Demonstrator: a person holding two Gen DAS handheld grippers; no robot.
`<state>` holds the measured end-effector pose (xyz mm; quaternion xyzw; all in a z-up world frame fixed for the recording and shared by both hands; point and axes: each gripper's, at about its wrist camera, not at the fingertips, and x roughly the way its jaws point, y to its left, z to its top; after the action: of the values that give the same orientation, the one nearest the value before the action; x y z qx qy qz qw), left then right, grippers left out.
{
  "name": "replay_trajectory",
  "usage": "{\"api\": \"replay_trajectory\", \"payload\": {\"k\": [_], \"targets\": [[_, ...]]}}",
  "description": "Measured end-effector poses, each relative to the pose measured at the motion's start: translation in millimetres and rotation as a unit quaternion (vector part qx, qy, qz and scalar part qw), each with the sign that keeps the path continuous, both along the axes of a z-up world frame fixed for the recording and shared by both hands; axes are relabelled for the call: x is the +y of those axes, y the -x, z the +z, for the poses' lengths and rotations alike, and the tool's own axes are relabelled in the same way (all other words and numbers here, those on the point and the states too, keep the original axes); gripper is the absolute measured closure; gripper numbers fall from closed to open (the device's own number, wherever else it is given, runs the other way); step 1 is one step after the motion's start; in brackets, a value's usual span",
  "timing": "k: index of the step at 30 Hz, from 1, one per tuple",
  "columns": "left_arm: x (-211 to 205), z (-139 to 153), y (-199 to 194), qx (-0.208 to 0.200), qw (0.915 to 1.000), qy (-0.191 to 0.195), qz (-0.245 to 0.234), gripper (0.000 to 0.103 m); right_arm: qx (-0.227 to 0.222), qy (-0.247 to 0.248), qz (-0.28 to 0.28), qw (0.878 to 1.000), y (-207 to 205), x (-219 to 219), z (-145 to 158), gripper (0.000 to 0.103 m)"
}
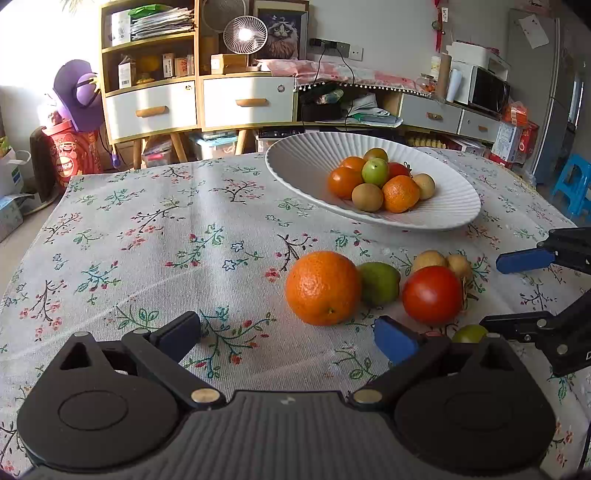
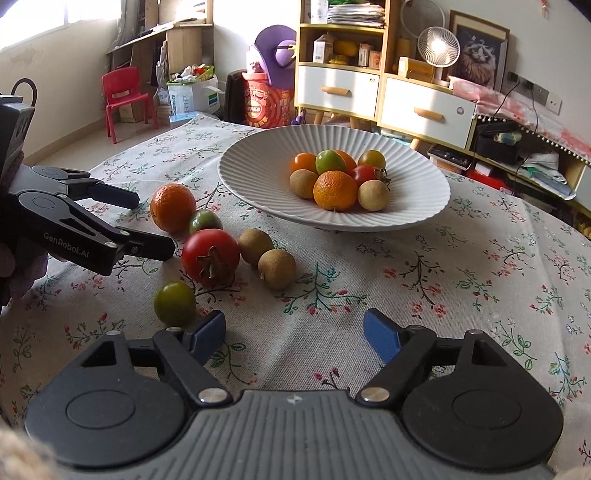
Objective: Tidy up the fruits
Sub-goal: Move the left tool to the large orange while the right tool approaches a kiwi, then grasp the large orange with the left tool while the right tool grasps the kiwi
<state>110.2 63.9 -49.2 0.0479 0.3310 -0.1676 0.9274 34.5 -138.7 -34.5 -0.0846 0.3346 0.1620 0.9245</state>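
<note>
A white ribbed plate (image 1: pixel 295 162) (image 2: pixel 251 173) holds several small fruits. Loose on the tablecloth lie an orange (image 1: pixel 322 287) (image 2: pixel 173 207), a green fruit (image 1: pixel 380 282) (image 2: pixel 205 220), a red tomato (image 1: pixel 431 294) (image 2: pixel 210 257), two brown longans (image 1: pixel 428 260) (image 2: pixel 277 268) and a small green tomato (image 1: pixel 470 333) (image 2: pixel 174 302). My left gripper (image 1: pixel 291 334) is open and empty just in front of the orange; it also shows in the right wrist view (image 2: pixel 155 225). My right gripper (image 2: pixel 293 332) is open and empty, right of the green tomato; it also shows in the left wrist view (image 1: pixel 495 291).
The floral tablecloth (image 1: pixel 166 240) covers the table. Behind stand a wooden shelf with drawers (image 1: pixel 155 107), a fan (image 1: pixel 245 35), a microwave (image 1: pixel 484 88), a red chair (image 2: pixel 123 98) and a blue stool (image 1: pixel 572 184).
</note>
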Motion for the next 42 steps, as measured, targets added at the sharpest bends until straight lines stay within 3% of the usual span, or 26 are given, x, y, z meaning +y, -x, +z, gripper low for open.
{"api": "replay_trajectory", "payload": {"k": [7, 16, 23, 27, 42], "targets": [[-1, 4, -4, 0.004, 0.9998, 0.016, -0.013, 0.013, -0.006, 0.001, 0.007, 1.0, 0, 3, 1, 0.038], [-3, 7, -5, 0.009, 0.9997, 0.017, -0.018, 0.03, -0.013, 0.002, 0.011, 1.0, -5, 6, 1, 0.045], [-4, 10, -5, 0.012, 0.9994, 0.026, -0.018, 0.053, -0.024, 0.008, 0.018, 1.0, -8, 10, 2, 0.059], [-6, 12, -5, 0.014, 0.9992, 0.025, -0.026, 0.061, -0.027, 0.006, 0.018, 0.999, -10, 9, 3, 0.065], [-8, 13, -7, 0.018, 0.9993, 0.024, -0.023, 0.061, -0.029, 0.004, 0.02, 0.999, -13, 10, 5, 0.077]]}}
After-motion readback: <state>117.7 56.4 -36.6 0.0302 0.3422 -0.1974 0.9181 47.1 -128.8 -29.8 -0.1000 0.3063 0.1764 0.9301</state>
